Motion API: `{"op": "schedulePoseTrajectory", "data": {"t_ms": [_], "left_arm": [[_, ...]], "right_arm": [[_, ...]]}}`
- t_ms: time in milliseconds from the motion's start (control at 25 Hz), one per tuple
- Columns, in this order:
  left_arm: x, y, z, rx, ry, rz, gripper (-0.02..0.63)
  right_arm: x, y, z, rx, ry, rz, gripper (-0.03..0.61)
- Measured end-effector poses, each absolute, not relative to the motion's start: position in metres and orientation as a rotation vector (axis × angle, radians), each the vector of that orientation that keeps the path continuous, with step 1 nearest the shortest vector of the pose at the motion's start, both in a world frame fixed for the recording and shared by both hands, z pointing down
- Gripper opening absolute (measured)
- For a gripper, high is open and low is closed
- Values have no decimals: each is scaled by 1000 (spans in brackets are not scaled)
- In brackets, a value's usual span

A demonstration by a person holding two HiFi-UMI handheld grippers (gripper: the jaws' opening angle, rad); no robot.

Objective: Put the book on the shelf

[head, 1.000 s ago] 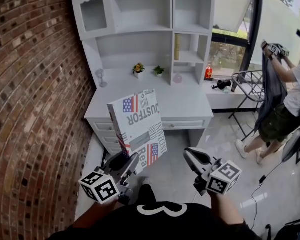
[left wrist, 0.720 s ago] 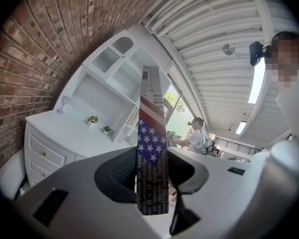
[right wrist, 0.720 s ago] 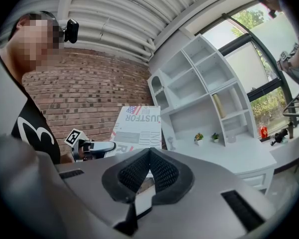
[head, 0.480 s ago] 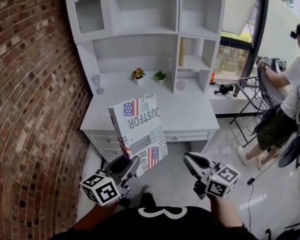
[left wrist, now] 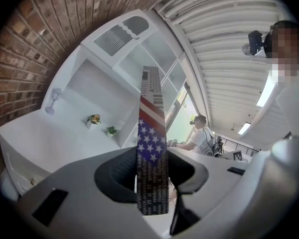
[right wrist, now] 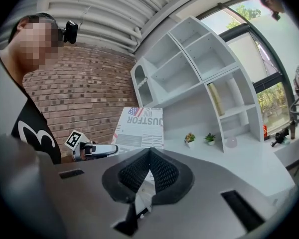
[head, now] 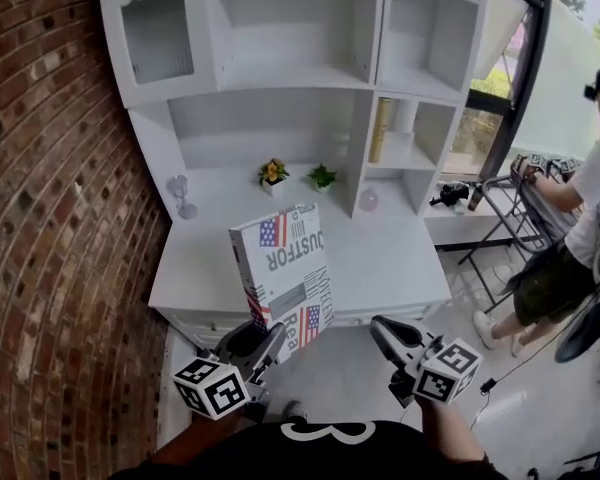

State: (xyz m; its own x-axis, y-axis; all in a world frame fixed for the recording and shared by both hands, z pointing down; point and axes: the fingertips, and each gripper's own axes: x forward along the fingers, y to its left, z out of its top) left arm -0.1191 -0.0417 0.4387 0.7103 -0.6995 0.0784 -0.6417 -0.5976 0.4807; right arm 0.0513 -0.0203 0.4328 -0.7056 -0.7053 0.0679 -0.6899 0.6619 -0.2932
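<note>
A large flat book [head: 283, 268] with flag prints and grey lettering stands tilted in the air in front of the white desk [head: 390, 258]. My left gripper [head: 270, 336] is shut on its lower edge. In the left gripper view the book [left wrist: 152, 133] runs edge-on between the two dark pads of that gripper [left wrist: 152, 158]. My right gripper [head: 382, 328] hovers to the right of the book, shut and holding nothing; its pads meet at the tip [right wrist: 149, 152]. The white shelf unit [head: 300, 78] rises above the desk with open compartments.
A brick wall [head: 50, 218] closes the left side. On the desk stand two small potted plants [head: 272, 173], a glass [head: 180, 190] and a small dome [head: 368, 200]. A tall yellowish book [head: 382, 128] stands in a narrow cubby. A person [head: 580, 208] works at a rack on the right.
The desk and shelf unit have come closer and lower in the view. The book has moved with my left gripper towards the desk. My right gripper keeps its place beside it.
</note>
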Motion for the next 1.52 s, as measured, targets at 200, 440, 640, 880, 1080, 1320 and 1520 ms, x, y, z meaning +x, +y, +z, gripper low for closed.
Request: {"op": "schedulePoseTrajectory", "data": {"t_ms": [200, 440, 640, 880, 1080, 1320, 1520], "left_arm": [[-129, -101, 440, 2428, -996, -157, 158], [-146, -162, 432, 2433, -1001, -165, 158], [-156, -195, 423, 2451, -1019, -182, 158], [-166, -220, 412, 2461, -1053, -217, 158], [-172, -232, 395, 2479, -1093, -254, 158], [-171, -242, 369, 2507, -1158, -281, 158], [-163, -256, 349, 2529, -1212, -292, 158]], "right_arm": [[37, -82, 426, -1170, 2819, -441, 11], [18, -144, 422, -1158, 2822, -452, 11], [13, -175, 420, -1160, 2809, -449, 11], [8, -192, 425, -1154, 2831, -451, 11], [4, -204, 419, -1124, 2849, -437, 11], [5, -224, 401, -1052, 2870, -395, 11], [9, -248, 388, -985, 2880, -368, 11]]}}
